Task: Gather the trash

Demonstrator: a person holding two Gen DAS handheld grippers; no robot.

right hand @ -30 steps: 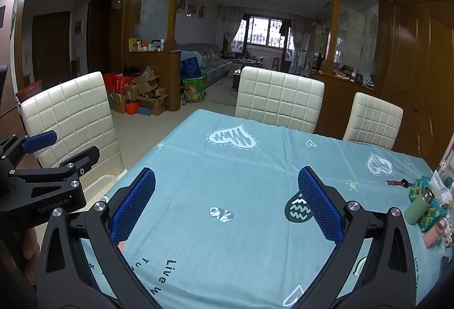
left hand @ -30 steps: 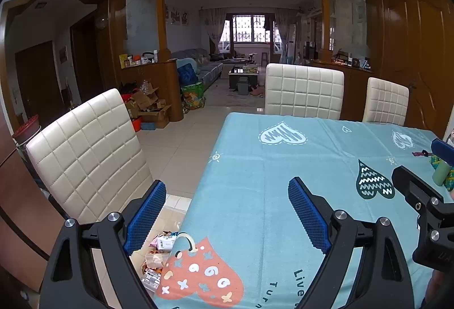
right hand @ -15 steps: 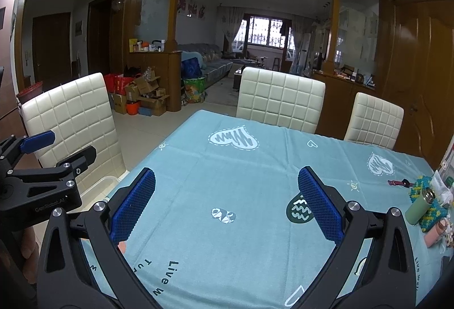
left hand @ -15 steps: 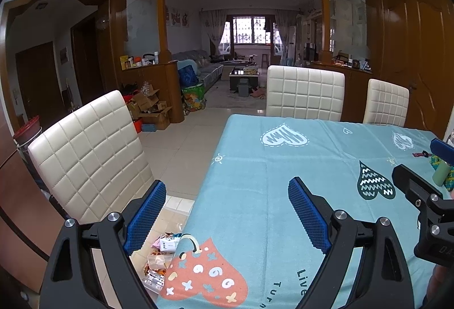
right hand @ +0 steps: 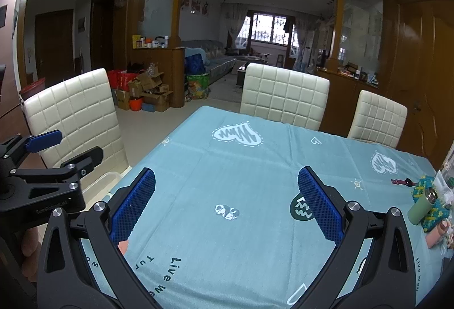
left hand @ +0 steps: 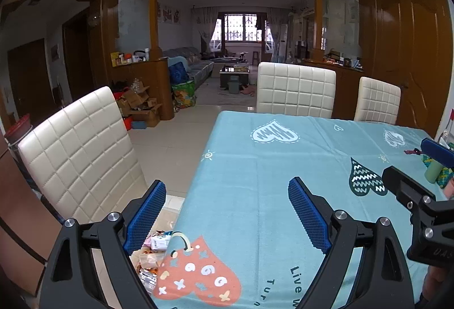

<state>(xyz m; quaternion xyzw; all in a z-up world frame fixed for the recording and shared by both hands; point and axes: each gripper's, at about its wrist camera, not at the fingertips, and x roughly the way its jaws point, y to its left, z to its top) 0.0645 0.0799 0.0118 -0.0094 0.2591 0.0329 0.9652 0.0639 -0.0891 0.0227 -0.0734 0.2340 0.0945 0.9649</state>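
From your left wrist, the left gripper [left hand: 227, 209] has its jaws spread wide over the light blue heart-print tablecloth [left hand: 255, 172], pinching nothing. The pile of crumpled snack wrappers [left hand: 151, 255] lies on the floor just below the table's near corner, beside the cream quilted chair [left hand: 82, 150]. From your right wrist, the right gripper [right hand: 227, 204] is equally spread and empty. A green cylindrical bottle [right hand: 422, 208] rests among clutter at the table's right edge. Tiled floor runs to cardboard boxes [right hand: 150, 90].

Your wrapper pile [left hand: 151, 258] half hidden behind left finger and tablecloth [left hand: 255, 195] edge, clutter [right hand: 434, 204] at table's right cut off by frame, shelf items [left hand: 127, 57] too small to identify
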